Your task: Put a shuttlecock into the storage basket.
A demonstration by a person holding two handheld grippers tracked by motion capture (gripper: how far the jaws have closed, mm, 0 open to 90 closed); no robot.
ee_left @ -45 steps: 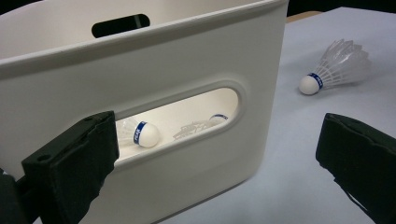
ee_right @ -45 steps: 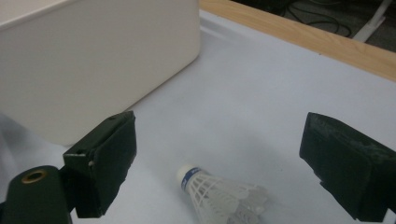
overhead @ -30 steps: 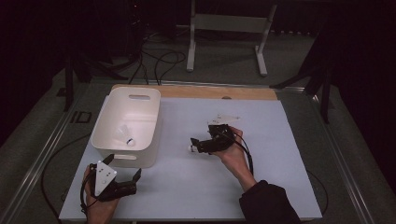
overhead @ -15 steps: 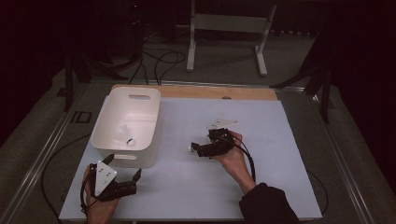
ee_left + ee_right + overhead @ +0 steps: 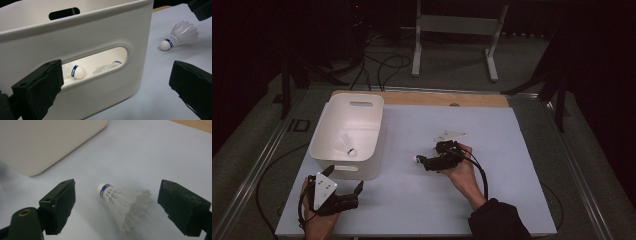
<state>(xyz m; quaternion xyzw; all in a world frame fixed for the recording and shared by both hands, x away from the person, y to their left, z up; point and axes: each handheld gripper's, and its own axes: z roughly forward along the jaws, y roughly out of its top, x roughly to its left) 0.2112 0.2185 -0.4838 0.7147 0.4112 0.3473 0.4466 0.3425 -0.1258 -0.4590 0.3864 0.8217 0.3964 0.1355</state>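
Right gripper view: right gripper (image 5: 117,210) spread wide, nothing grasped, shuttlecock (image 5: 122,206) lying on its side between the jaws, cork toward the white bin (image 5: 50,142) ahead-left. Could crush the feathers or squirt the cork sideways if clamped hard. Left gripper (image 5: 112,82) likewise released, facing the bin's handle slot. Pale blue tabletop (image 5: 512,145), dark room, metal stand (image 5: 457,30) beyond.

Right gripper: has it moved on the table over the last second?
Yes. In the high view the right gripper has drawn back toward the person, farther from the wooden strip, now open around the shuttlecock. Its gap to the white bin looks unchanged.
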